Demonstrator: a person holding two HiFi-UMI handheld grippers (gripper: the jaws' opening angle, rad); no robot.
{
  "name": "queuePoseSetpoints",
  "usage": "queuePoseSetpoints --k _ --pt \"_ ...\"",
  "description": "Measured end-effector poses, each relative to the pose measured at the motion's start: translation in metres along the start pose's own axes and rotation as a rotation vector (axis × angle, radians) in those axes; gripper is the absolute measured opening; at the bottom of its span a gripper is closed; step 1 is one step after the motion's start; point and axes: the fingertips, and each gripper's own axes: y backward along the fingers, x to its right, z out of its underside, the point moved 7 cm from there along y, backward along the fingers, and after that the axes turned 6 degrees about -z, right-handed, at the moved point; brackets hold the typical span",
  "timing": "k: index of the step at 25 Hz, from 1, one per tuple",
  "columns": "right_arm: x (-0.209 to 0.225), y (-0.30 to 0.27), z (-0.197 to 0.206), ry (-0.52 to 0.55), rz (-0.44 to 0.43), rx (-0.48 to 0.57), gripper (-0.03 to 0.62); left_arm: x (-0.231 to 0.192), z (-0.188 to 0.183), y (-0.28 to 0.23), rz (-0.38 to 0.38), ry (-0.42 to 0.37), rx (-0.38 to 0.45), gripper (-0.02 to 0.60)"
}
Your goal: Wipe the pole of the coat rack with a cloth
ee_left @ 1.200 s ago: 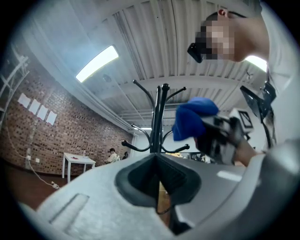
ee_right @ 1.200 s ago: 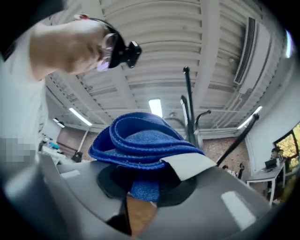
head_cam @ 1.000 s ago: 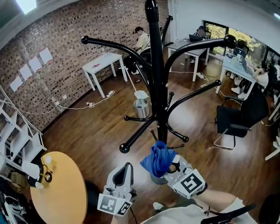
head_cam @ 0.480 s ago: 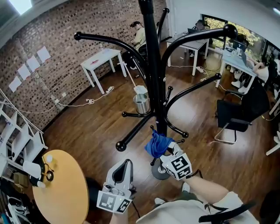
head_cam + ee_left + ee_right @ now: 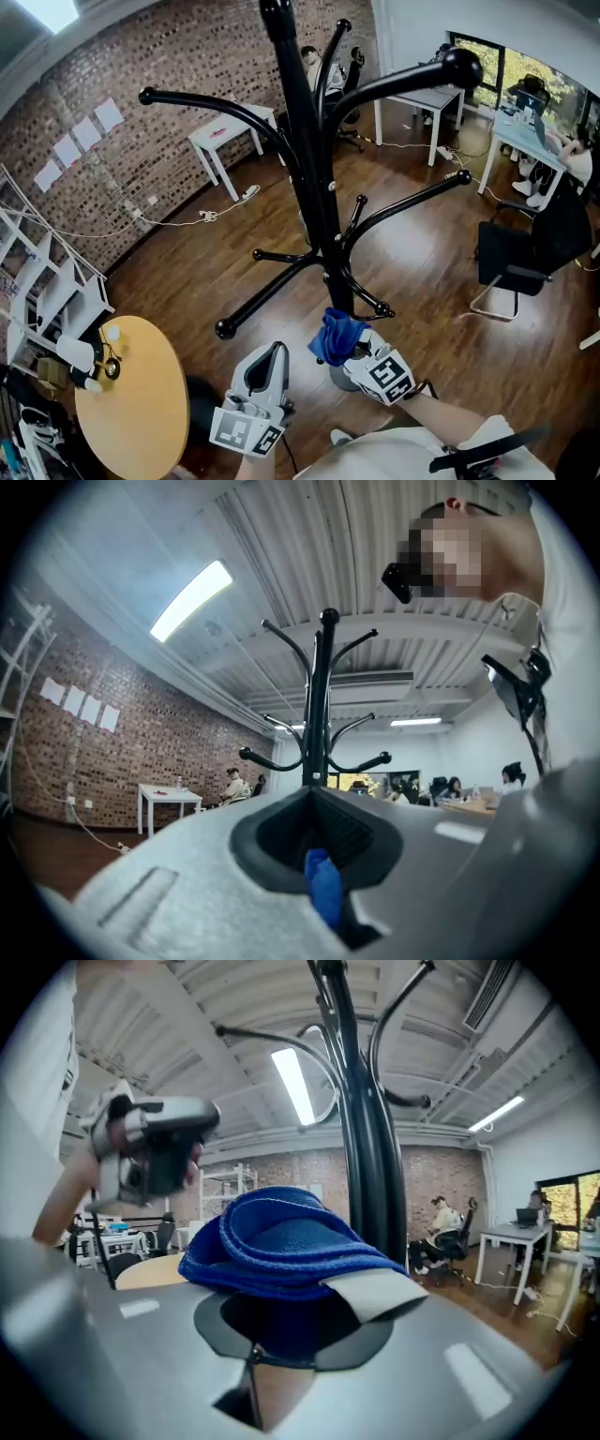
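Head view: black coat rack stands on the wood floor (image 5: 187, 281), its pole (image 5: 311, 187) rising towards the camera with curved arms branching off at several heights. The round base (image 5: 337, 378) is partly covered by the right tool. Right tool (image 5: 356, 352): jaws clamped on a bunched blue cloth (image 5: 336, 336). The cloth sits low on the pole, just under the lowest ring of short hooks (image 5: 370, 305) and above the base, and appears to lie against the pole's near side. Right gripper view agrees: folded blue fabric fills the space at the jaw tips, a pale label sticks out of its right side, and the pole stands directly behind it. Left tool (image 5: 273, 354): held upright just left of the cloth, apart from both cloth and pole, jaws brought together with nothing gripped. Left gripper view looks up along the closed jaws at the rack; a small blue patch shows in the dark recess between them, nature not clear. Surroundings: round yellow counter (image 5: 141, 412) at the near left of the floor, with small items at its far edge, too small to name. White table (image 5: 230, 131) stands against the brick wall at the far side, and a black chair (image 5: 511, 267) is at the right.
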Motion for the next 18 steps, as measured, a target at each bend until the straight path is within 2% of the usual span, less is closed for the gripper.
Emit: queuePoseSetpoints --k 3,6,14,18 --pt "0.011 0.043 -0.071 0.063 -0.122 0.09 0.104 0.015 0.0 -0.015 -0.067 -0.021 0.022 0.002" --pt "0.045 0.068 -0.109 0.109 -0.268 0.119 0.104 0.034 0.006 -0.034 -0.184 -0.035 0.039 0.002" --pt "0.128 0.058 -0.159 0.21 -0.509 0.089 0.104 0.094 0.037 -0.081 -0.45 -0.039 0.048 0.002" --pt "0.127 0.023 -0.145 0.205 -0.641 0.019 0.106 0.118 0.051 -0.073 -0.595 -0.021 0.016 0.002"
